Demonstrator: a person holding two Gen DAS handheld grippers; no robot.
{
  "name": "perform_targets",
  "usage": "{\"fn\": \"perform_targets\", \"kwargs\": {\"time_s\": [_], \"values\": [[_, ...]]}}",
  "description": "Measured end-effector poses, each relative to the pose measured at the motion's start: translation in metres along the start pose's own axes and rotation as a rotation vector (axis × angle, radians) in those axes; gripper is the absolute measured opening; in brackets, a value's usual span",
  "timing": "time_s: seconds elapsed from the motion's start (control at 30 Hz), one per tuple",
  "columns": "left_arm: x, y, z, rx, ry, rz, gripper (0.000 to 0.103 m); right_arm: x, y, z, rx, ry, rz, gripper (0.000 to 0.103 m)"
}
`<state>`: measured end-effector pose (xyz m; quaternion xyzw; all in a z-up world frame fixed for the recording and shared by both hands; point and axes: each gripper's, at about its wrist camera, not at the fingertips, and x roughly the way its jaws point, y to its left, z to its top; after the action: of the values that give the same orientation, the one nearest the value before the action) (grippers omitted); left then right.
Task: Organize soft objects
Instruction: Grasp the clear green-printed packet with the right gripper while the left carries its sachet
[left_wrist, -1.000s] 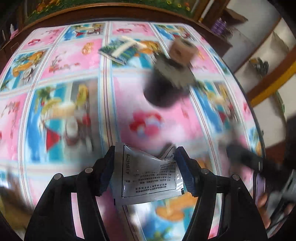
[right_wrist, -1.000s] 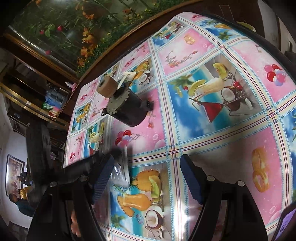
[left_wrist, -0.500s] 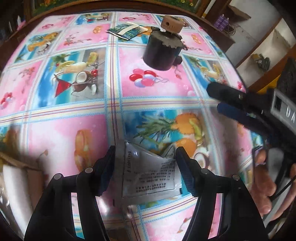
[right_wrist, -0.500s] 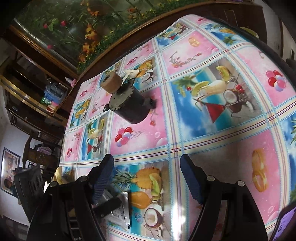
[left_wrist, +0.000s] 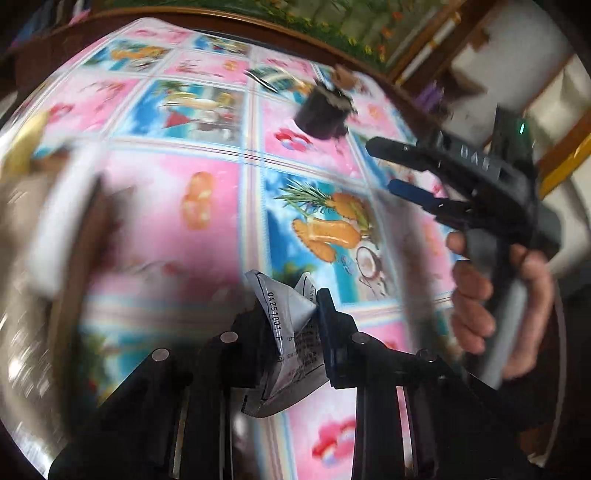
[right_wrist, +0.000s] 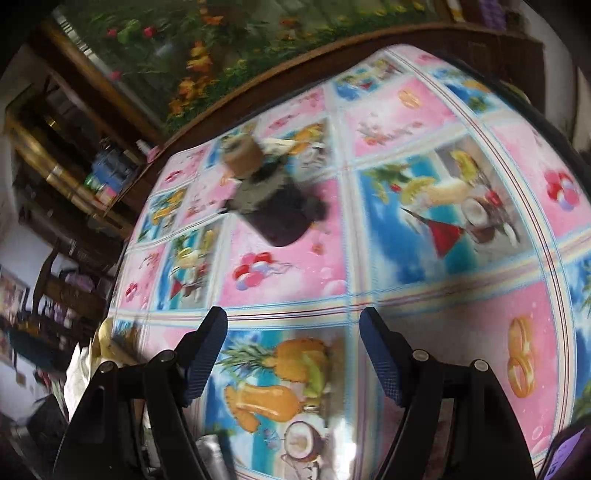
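A table covered with a glossy tablecloth (right_wrist: 424, 295) of pink and blue squares, printed with pineapples, cocktails and balloons, is filling both views, with dark wooden furniture and a flower picture behind it. The left gripper (left_wrist: 291, 314) is clenching a crumpled silvery sachet (left_wrist: 284, 332), lifted above the cloth at 6 o'clock of the left wrist view. On the sachet I am reading "04251001 F"; the smaller print is too fine to read. The right gripper (right_wrist: 293, 354) is hanging with fingers spread and nothing between them; its body is showing pale letters, unclear. A dark round object (right_wrist: 280, 210) with a brown roll is lying at 11 o'clock.

I judge the carrying step is going on: the sachet is travelling toward a blurred pale container (left_wrist: 55, 221) at 9 o'clock. Next, the left gripper is needing to come over it and release.
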<state>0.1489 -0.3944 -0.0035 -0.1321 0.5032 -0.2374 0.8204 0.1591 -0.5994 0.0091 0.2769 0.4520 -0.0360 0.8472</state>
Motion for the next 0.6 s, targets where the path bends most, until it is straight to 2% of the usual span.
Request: {"fn": "perform_targets", "kwargs": {"time_s": [0.13,0.2,0.27,0.4,0.5,0.6], "values": [[-0.051,0.022,-0.006,-0.084,-0.072,-0.073,0.023,-0.015,0.031,0.006,-0.077,-0.022,0.128,0.074],[-0.075,0.030,-0.005,-0.111,-0.110,-0.119,0.023,-0.013,0.059,0.018,-0.139,0.005,0.129,0.074],[-0.102,0.037,-0.003,-0.137,-0.161,-0.165,0.023,0.000,0.090,0.038,-0.191,0.026,0.057,0.074],[-0.146,0.054,0.004,-0.143,-0.258,-0.199,0.023,0.056,0.136,0.100,-0.143,0.074,-0.046,0.075],[-0.167,0.071,0.006,-0.140,-0.282,-0.226,0.023,0.107,0.143,0.142,-0.060,0.072,-0.191,0.075],[-0.181,0.090,0.008,-0.145,-0.302,-0.261,0.023,0.162,0.132,0.169,0.042,0.144,-0.315,0.075]]}}
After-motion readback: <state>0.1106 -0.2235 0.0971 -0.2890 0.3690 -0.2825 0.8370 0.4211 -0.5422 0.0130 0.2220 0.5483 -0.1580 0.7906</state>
